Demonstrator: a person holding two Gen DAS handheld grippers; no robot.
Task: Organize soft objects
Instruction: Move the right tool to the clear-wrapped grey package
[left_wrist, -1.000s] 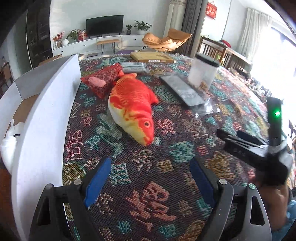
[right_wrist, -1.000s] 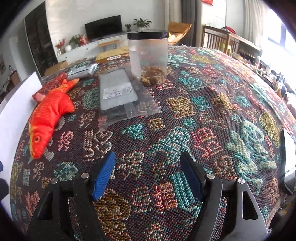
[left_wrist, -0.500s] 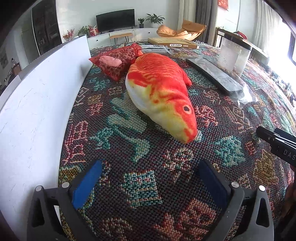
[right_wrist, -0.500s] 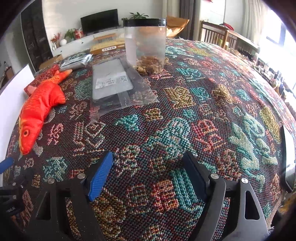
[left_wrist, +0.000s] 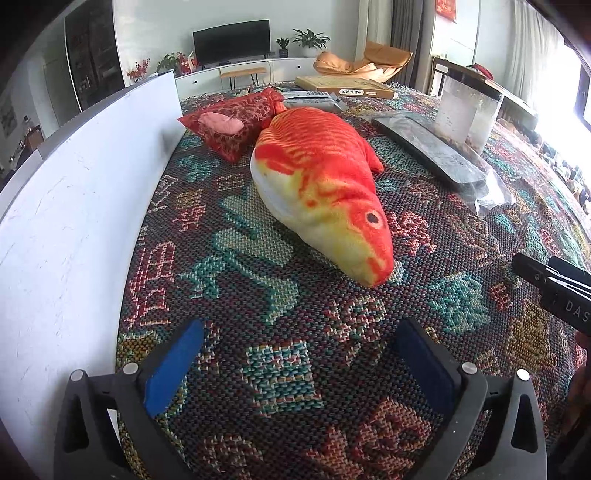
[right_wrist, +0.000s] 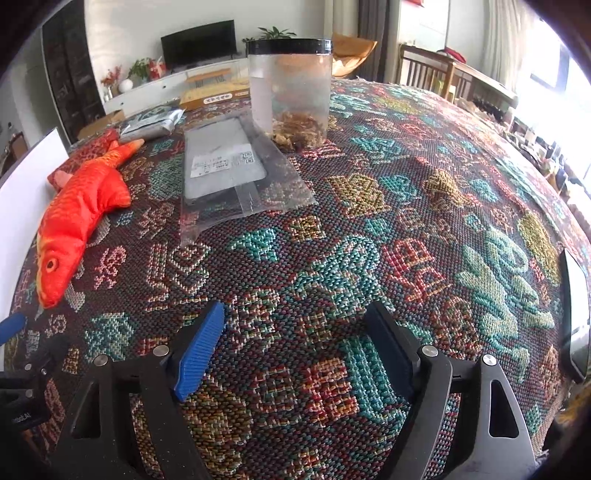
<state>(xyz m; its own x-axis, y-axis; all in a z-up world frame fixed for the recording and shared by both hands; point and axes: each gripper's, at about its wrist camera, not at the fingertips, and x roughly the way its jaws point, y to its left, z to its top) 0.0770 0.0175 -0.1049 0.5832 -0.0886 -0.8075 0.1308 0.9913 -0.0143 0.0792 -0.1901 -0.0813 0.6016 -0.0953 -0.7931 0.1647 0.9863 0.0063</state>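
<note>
Left wrist view: the left gripper (left_wrist: 299, 354) stood with its jaws spread as wide as they go and nothing between them, only patterned tablecloth (left_wrist: 280, 373). A second before they had been narrower and the gripper had been higher and further back; it had since dropped and closed in, so that the plush fish (left_wrist: 321, 184) now filled the middle of the frame, its snout pointing at the gap between the blue pads (left_wrist: 173, 365) and lying just ahead of them. Over the last half second nothing in that view had shifted. To me that read as the end of an approach: jaws readied, the fish lined up, the grasp itself not yet begun.

Behind the fish lay a red pouch (left_wrist: 229, 125), touching its tail end, another soft item left to sort. Along the left ran a white box wall (left_wrist: 74, 206), probably the place the soft things are meant to go.

From the right wrist view, the right gripper (right_wrist: 295, 343) was also empty, jaws wide and a little wider than a second before, hovering over bare cloth well apart from the fish (right_wrist: 74, 221). Ahead of it were a bagged flat pack (right_wrist: 221, 166) and a clear jar (right_wrist: 291, 92), neither of them soft.
</note>
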